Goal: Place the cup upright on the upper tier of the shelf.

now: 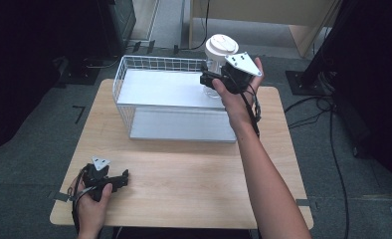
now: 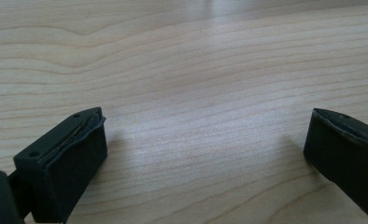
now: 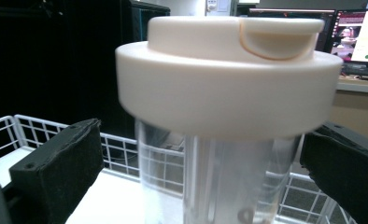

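Wood grain runs pale across the table we see from the high view, a light rectangular top standing on grey floor, with dark equipment at the far left and black cables trailing down the right side. Toward the far edge sits a white wire rack with two flat shelves. At the rack's far right corner stands a clear tumbler with a cream lid. The right hand reaches out to it, and the right gripper sits at the tumbler's body just under the lid. At the near left corner the left hand rests the left gripper low over the bare wood, well apart from the rack.

From the left gripper view we see what the high view cannot resolve: the left gripper spread wide, its two black jaws far apart with nothing but wood grain between them.

From the right gripper view we get the tumbler up close, its clear wall between the jaws of the right gripper. The jaws stand either side of it; whether they press the wall we cannot tell. The lid carries a flip tab on top. Behind it show the rack's wire rim and, far right, lit monitors on a desk.
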Action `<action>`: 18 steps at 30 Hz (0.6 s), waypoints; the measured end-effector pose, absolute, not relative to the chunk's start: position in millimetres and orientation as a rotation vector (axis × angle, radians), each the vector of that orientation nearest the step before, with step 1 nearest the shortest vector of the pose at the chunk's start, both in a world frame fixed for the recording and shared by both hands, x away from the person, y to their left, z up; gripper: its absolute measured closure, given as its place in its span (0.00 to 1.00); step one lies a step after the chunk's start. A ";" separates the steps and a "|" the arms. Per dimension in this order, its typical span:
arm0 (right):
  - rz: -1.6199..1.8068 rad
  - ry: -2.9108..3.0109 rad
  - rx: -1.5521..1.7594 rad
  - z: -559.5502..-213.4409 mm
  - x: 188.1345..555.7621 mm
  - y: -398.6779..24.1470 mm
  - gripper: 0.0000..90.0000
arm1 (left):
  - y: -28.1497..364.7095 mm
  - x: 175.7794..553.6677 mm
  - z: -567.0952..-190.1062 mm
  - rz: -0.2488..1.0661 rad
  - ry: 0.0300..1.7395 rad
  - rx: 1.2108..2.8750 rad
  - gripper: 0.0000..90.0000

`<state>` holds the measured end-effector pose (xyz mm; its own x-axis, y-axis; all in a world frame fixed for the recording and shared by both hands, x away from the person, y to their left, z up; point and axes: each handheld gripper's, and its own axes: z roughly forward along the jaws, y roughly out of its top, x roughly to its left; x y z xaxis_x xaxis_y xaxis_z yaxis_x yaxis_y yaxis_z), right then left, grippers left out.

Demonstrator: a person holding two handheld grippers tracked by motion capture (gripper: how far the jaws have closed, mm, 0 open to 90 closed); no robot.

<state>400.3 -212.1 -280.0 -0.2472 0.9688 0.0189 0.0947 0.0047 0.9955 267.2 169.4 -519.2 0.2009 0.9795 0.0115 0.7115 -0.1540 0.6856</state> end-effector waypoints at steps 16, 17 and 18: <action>1.390 1.470 1.125 -300.8 359.3 -231.8 0.00 | 169.4 267.2 -519.2 0.636 1.569 1.933 0.00; 1.389 1.470 1.121 -303.4 356.9 -233.8 0.00 | 169.4 267.2 -519.2 0.635 1.569 1.933 0.00; 1.387 1.471 1.118 -305.8 354.2 -236.0 0.00 | 169.5 267.2 -519.1 0.634 1.569 1.934 0.00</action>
